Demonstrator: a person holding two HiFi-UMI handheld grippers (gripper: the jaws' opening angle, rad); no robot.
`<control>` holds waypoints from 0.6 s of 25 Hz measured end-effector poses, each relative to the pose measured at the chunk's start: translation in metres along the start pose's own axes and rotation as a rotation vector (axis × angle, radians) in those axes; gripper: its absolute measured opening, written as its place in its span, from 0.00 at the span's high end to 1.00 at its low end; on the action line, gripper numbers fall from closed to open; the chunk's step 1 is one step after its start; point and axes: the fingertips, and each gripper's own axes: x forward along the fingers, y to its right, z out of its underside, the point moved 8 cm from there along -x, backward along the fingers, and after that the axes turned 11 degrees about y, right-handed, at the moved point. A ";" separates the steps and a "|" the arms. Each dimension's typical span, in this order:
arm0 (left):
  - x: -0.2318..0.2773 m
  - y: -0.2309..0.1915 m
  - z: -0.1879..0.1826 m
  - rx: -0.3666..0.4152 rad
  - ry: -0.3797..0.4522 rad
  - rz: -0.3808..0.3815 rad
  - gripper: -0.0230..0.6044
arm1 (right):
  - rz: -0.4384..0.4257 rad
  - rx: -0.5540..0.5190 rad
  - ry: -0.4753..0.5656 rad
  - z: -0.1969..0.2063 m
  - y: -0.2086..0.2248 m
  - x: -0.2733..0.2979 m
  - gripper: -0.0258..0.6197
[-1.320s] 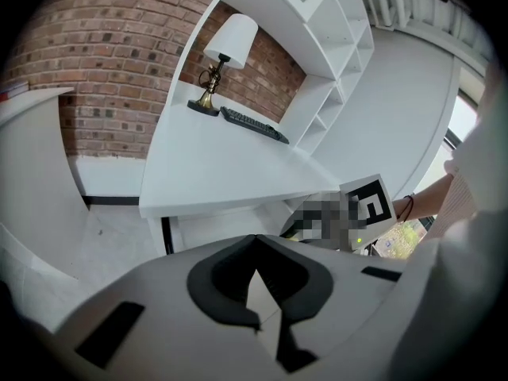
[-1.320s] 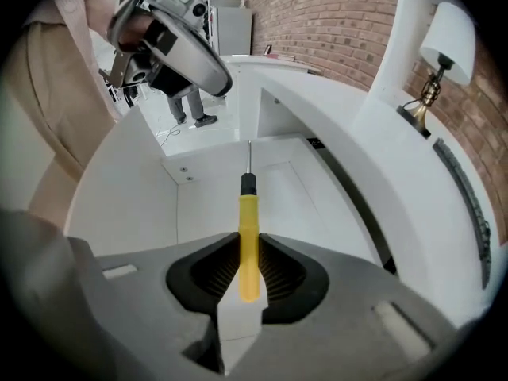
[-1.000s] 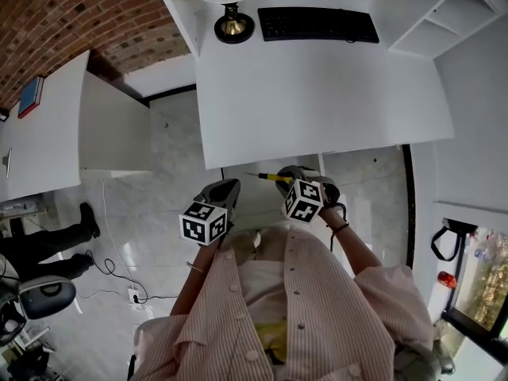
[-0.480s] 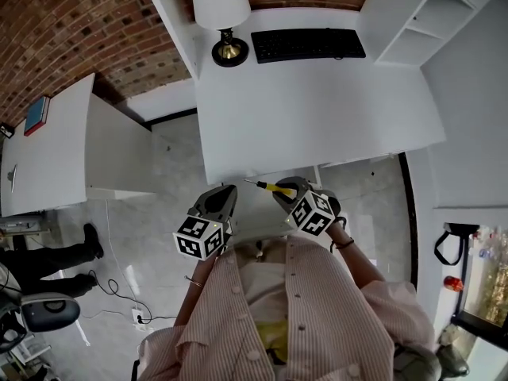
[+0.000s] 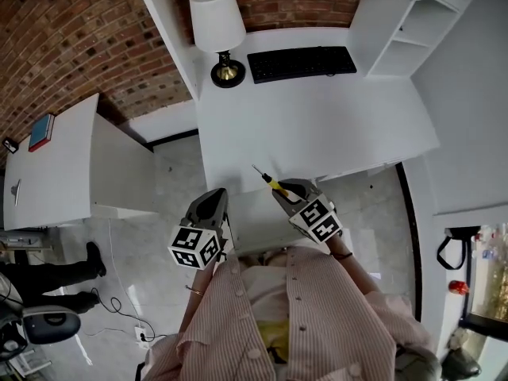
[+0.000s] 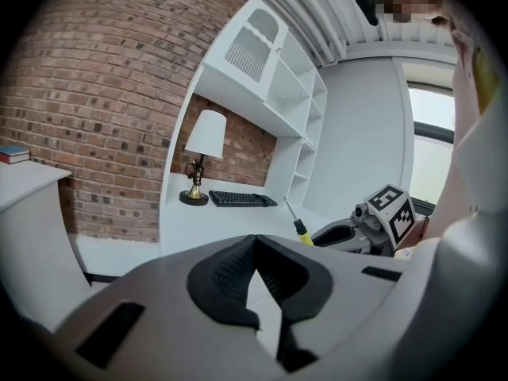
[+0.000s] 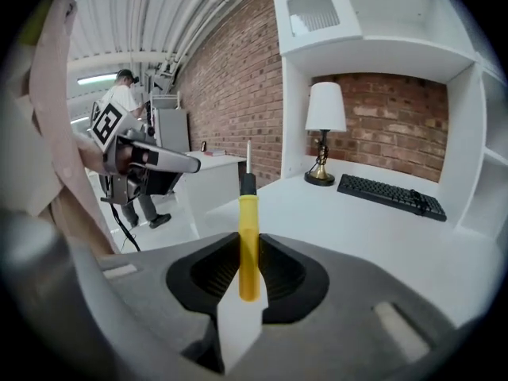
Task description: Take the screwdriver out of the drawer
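A screwdriver (image 5: pixel 272 183) with a yellow handle and thin metal shaft is clamped by its handle in my right gripper (image 5: pixel 284 192), shaft pointing up-left over the front edge of the white desk (image 5: pixel 317 125). In the right gripper view the screwdriver (image 7: pixel 248 213) stands upright between the black pads of the right gripper (image 7: pixel 248 252). My left gripper (image 5: pixel 217 196) hovers to its left with its pads meeting and nothing held. Between the two grippers lies the open white drawer (image 5: pixel 252 217) under the desk. The left gripper view shows the left gripper (image 6: pixel 255 243) and, beyond it, the screwdriver (image 6: pixel 301 228).
A white lamp (image 5: pixel 217 22) and a black keyboard (image 5: pixel 302 62) stand at the back of the desk. White shelves (image 5: pixel 397 14) rise at the right. A low white cabinet (image 5: pixel 55 173) with a book (image 5: pixel 41 131) is at left; a person's legs (image 5: pixel 48 288) and cables lie nearby.
Both grippers have risen from the drawer toward the desk edge. The screwdriver has turned from pointing left to pointing up-left over the desk front.
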 end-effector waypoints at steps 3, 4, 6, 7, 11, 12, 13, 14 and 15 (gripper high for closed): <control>0.001 -0.002 -0.011 0.012 0.033 -0.011 0.96 | 0.042 0.050 0.066 -0.012 0.006 -0.004 0.84; 0.001 -0.003 -0.014 0.016 0.042 -0.014 0.96 | 0.055 0.064 0.085 -0.016 0.008 -0.006 0.84; 0.002 -0.004 -0.020 0.022 0.061 -0.020 0.96 | 0.079 0.091 0.123 -0.022 0.011 -0.009 0.84; 0.002 -0.005 -0.023 0.024 0.071 -0.023 0.96 | 0.090 0.106 0.143 -0.026 0.013 -0.010 0.84; 0.004 -0.007 -0.036 0.044 0.103 -0.029 0.96 | 0.136 0.142 0.210 -0.035 0.021 -0.016 0.84; 0.005 -0.007 -0.038 0.051 0.108 -0.030 0.96 | 0.147 0.145 0.224 -0.036 0.024 -0.018 0.84; 0.005 -0.008 -0.040 0.059 0.111 -0.031 0.96 | 0.157 0.148 0.240 -0.038 0.025 -0.019 0.84; 0.006 -0.009 -0.042 0.065 0.115 -0.033 0.96 | 0.167 0.152 0.257 -0.041 0.026 -0.021 0.84; 0.006 -0.009 -0.043 0.068 0.121 -0.035 0.96 | 0.177 0.158 0.274 -0.043 0.027 -0.022 0.84</control>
